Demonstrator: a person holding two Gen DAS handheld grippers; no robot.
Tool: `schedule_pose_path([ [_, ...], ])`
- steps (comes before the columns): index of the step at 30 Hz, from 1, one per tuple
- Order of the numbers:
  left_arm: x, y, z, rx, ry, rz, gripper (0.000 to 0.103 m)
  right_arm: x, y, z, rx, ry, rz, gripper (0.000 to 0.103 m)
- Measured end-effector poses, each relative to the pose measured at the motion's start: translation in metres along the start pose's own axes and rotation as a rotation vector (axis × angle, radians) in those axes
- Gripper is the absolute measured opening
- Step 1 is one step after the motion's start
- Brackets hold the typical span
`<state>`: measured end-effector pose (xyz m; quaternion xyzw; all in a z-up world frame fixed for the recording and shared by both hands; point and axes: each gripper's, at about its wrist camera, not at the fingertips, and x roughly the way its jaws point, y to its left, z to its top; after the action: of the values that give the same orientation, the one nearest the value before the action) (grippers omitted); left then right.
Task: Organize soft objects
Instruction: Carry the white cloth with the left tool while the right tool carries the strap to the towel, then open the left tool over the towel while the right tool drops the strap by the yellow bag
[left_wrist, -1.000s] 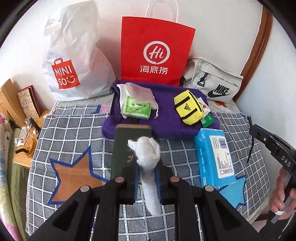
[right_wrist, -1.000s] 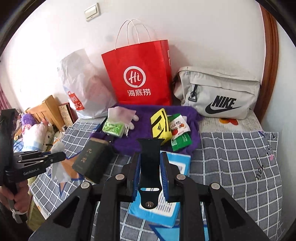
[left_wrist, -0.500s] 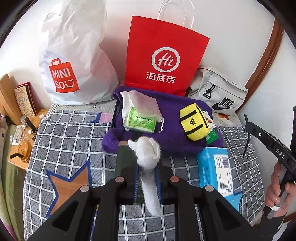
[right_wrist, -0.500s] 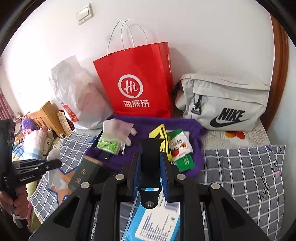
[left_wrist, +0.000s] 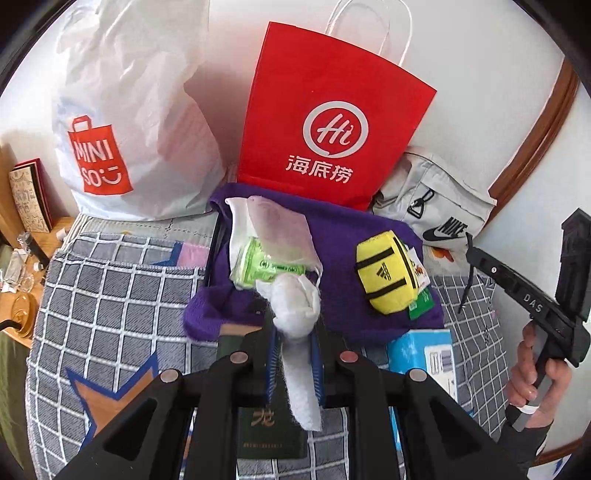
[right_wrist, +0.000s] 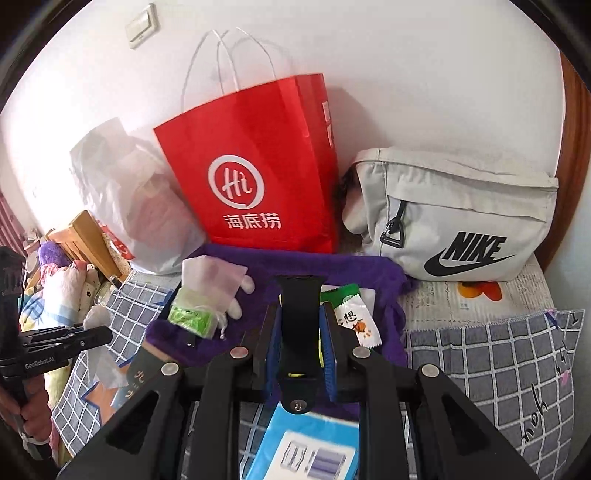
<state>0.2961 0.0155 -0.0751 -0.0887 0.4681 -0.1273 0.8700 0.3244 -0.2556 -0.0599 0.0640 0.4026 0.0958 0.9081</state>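
My left gripper (left_wrist: 293, 354) is shut on a white fluffy soft piece (left_wrist: 295, 306), held above the near edge of a purple towel (left_wrist: 343, 229). My right gripper (right_wrist: 300, 332) is shut on a black strap (right_wrist: 299, 314), held over the same purple towel (right_wrist: 332, 266). On the towel lie a sheer pouch with a green pack (left_wrist: 269, 251), a yellow Adidas mini bag (left_wrist: 386, 277) and a snack packet (right_wrist: 354, 314). The left gripper also shows at the left of the right wrist view (right_wrist: 88, 332), the right gripper at the right of the left wrist view (left_wrist: 480, 258).
A red paper bag (left_wrist: 325, 122), a white Miniso bag (left_wrist: 122, 122) and a grey Nike bag (right_wrist: 454, 218) stand against the wall. A dark green box (left_wrist: 266, 428) and a blue pack (right_wrist: 306, 446) lie on the checked blanket (left_wrist: 110, 295). A wooden side table (left_wrist: 22, 288) is at the left.
Both grippers have moved forward toward the towel and the bags, each still holding its item. The green box and blue pack have slid under the grippers.
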Motion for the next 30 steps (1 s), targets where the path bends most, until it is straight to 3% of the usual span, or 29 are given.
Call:
schedule_pose_path([
  [12, 0.037, 0.002, 0.024, -0.008, 0.018, -0.016, 0.016, 0.047, -0.026, 0.020, 0.008, 0.023, -0.022, 0.021],
  [16, 0.050, -0.002, 0.031, 0.002, 0.026, -0.020, 0.016, 0.058, -0.034, 0.021, 0.009, 0.037, -0.017, 0.017],
  [24, 0.081, -0.010, 0.041, 0.013, 0.058, -0.034, 0.016, 0.092, -0.033, 0.016, -0.013, 0.108, 0.001, 0.014],
  [30, 0.100, -0.015, 0.045, 0.008, 0.076, -0.043, 0.016, 0.084, -0.045, 0.016, -0.010, 0.100, -0.036, 0.014],
])
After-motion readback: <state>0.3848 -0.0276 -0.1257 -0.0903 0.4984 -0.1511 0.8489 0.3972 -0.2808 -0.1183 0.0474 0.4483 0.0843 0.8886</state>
